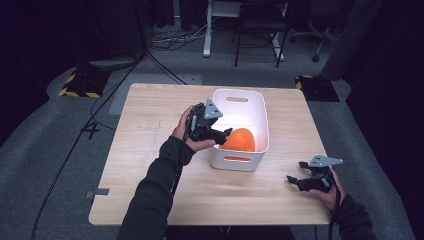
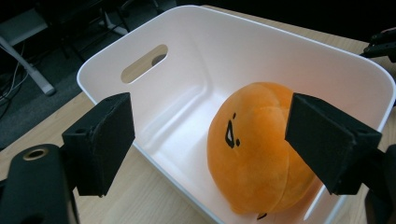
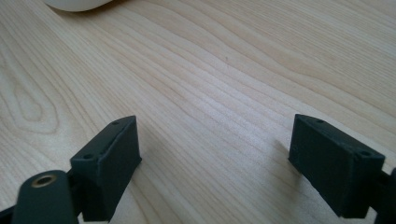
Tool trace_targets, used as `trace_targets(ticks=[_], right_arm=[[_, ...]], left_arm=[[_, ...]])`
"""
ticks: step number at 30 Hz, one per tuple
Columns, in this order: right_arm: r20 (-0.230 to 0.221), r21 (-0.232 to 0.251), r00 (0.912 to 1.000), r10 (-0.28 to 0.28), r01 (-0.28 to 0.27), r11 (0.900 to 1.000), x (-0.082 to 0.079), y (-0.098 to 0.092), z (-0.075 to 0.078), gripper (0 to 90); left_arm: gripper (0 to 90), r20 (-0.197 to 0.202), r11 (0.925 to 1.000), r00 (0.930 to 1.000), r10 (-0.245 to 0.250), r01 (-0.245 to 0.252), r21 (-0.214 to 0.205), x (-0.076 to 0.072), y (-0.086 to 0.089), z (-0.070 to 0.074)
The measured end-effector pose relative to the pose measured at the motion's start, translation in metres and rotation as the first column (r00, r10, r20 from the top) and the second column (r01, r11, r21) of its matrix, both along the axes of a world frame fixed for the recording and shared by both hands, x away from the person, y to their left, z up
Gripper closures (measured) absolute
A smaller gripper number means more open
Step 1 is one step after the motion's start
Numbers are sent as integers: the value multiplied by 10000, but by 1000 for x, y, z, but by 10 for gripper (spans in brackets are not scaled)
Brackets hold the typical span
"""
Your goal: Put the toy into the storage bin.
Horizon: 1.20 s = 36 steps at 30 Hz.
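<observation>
The round orange plush toy with a stitched face [image 2: 254, 149] is lying inside the white plastic handled bin [image 1: 260, 107], apparently placed. The left gripper [image 1: 226, 133] is hovering at the bin's near rim, jaws apart and gripping nothing. The right gripper [image 1: 292, 179] is resting over the pale wooden table [image 1: 150, 150], jaws spread, empty. Little appears outstanding beyond clearing the left hand.
</observation>
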State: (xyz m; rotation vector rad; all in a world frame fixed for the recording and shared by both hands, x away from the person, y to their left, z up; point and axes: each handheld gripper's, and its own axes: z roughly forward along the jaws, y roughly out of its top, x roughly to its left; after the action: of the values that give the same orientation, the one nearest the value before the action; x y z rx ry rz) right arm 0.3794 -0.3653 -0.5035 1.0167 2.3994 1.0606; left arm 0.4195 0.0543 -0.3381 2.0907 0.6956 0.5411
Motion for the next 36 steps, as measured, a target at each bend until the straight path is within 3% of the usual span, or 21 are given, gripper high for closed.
trace_targets(ticks=[7,10,18,19,22,27,36], right_arm=[[-1,3,10000,0,0,10000,0,0,0,164],[2,0,10000,3,-3,10000,0,0,0,164],[-1,0,10000,-2,2,10000,0,0,0,164],[2,-3,10000,2,-2,10000,0,0,0,164],[4,1,10000,3,-3,10000,0,0,0,164],[0,0,10000,0,0,10000,0,0,0,164],[-1,2,10000,-2,2,10000,0,0,0,164]], left_arm=[[163,73,9998,9999,102,-104,169,-7,8,1],[163,123,9998,9997,188,-188,28,-11,11,0],[163,163,9991,9994,305,-310,283,-17,25,-3],[163,172,9991,9991,378,-380,160,-18,26,-4],[163,249,9985,9988,425,-433,349,-20,33,-5],[163,131,9976,9977,666,-669,179,-25,41,-10],[164,71,9938,9962,867,-870,689,-29,56,-23]])
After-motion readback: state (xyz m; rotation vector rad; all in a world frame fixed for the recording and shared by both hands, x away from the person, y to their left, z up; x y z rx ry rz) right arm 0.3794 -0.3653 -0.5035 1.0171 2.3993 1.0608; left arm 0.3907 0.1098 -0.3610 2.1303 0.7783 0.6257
